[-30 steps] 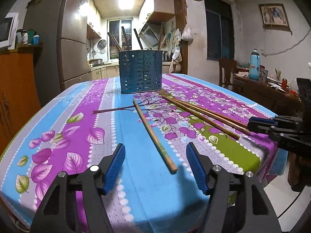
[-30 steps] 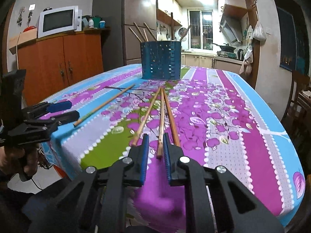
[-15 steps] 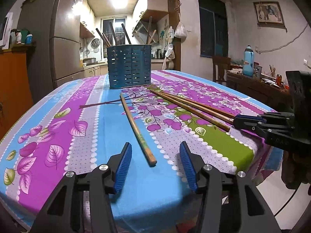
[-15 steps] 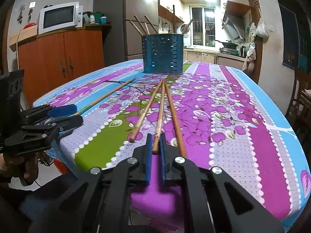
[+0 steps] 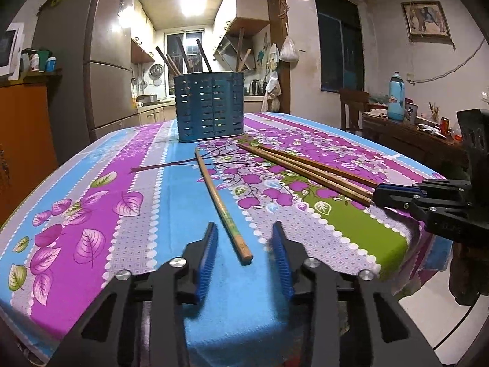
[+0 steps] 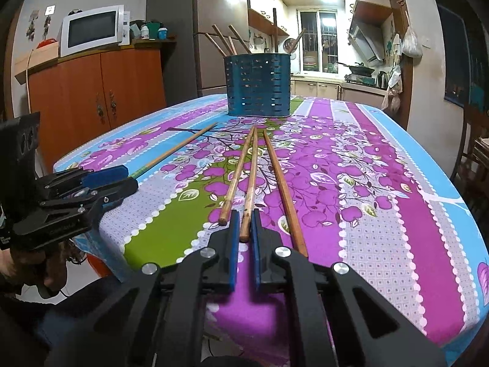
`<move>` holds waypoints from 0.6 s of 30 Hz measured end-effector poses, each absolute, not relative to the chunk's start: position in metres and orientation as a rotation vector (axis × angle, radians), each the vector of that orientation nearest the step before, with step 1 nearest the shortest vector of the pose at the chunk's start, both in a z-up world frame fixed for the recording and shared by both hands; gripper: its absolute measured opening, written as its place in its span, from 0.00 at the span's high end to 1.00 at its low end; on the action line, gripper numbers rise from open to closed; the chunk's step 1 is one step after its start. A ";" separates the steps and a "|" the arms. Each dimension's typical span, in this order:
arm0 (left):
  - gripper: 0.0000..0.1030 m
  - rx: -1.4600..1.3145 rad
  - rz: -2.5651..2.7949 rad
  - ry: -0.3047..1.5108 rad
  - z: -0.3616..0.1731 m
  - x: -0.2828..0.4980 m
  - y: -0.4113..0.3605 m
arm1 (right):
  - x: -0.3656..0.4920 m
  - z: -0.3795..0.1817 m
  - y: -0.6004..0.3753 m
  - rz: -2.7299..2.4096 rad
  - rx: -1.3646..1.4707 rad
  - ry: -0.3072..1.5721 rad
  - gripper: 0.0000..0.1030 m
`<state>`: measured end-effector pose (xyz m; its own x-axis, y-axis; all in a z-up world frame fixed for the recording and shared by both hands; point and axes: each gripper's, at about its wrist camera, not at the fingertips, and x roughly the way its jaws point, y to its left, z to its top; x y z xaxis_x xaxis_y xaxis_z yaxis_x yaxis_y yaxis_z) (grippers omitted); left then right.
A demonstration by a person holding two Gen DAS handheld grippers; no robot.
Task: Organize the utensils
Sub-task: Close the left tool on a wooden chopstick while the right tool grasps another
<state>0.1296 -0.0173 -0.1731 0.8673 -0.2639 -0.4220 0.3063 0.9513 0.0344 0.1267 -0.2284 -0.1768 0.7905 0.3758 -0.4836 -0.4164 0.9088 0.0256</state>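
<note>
A blue perforated utensil holder [image 5: 210, 107] with several chopsticks in it stands at the far end of the table; it also shows in the right wrist view [image 6: 257, 85]. A single chopstick [image 5: 220, 203] lies on the cloth, its near end between the open fingers of my left gripper [image 5: 244, 255]. Three chopsticks lie side by side [image 6: 253, 180]. My right gripper [image 6: 244, 229] is shut on the near end of the middle chopstick [image 6: 248, 211], which still rests on the cloth.
The table wears a floral cloth [image 5: 91, 214] and its near edge is just under both grippers. An orange cabinet with a microwave [image 6: 91, 30] stands at the left, a fridge behind. A side table with a bottle [image 5: 395, 98] stands at the right.
My left gripper has narrowed and drawn in around the single chopstick's near end. My right gripper has closed from a narrow gap onto the middle chopstick.
</note>
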 end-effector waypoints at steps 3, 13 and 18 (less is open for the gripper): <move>0.72 0.107 -0.293 0.418 -0.174 0.128 -0.016 | 0.126 -0.177 -0.229 0.428 -0.080 0.504 0.94; 0.90 0.122 -0.281 0.390 -0.176 0.120 -0.014 | 0.119 -0.180 -0.228 0.393 -0.074 0.473 0.95; 0.93 0.108 -0.277 0.396 -0.173 0.119 -0.010 | 0.118 -0.180 -0.227 0.393 -0.058 0.477 0.95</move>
